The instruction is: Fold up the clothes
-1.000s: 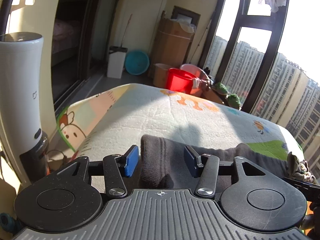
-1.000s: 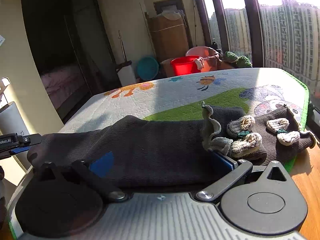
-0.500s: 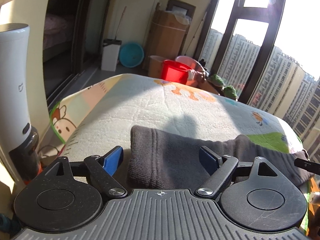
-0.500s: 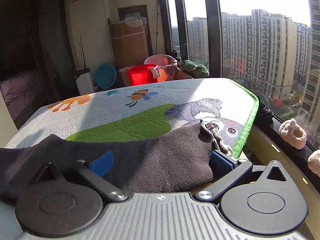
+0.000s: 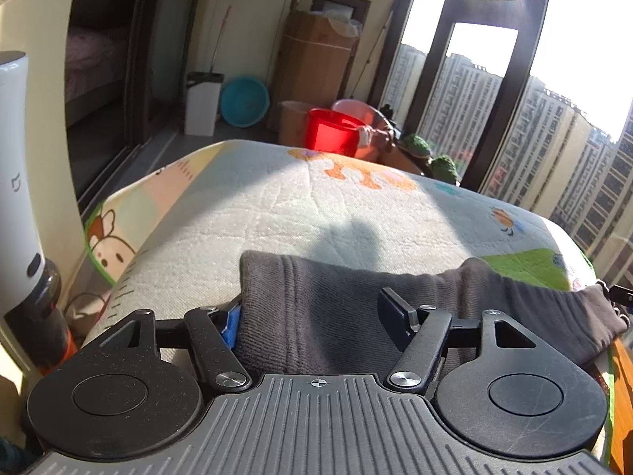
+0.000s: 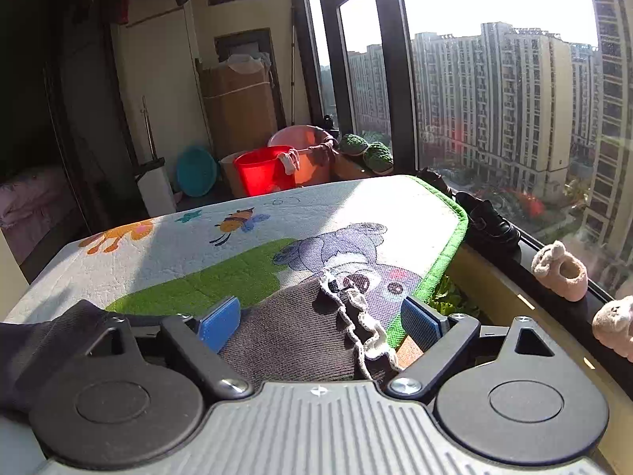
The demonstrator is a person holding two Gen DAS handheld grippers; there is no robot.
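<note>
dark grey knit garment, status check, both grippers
Left gripper and right gripper: jaws just closing, straddling dark grey knit garment, neither clamped. Garment flat on cartoon-print mat. White lace trim between right jaws.

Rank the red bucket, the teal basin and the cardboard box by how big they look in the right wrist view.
Largest to smallest:
1. cardboard box
2. red bucket
3. teal basin, partly hidden, so bucket versus basin is unsure.

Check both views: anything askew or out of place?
Yes. The garment overhangs the mat's near edge at its trimmed end instead of lying flat. Fuzzy slippers sit on the window ledge, off the mat.
</note>
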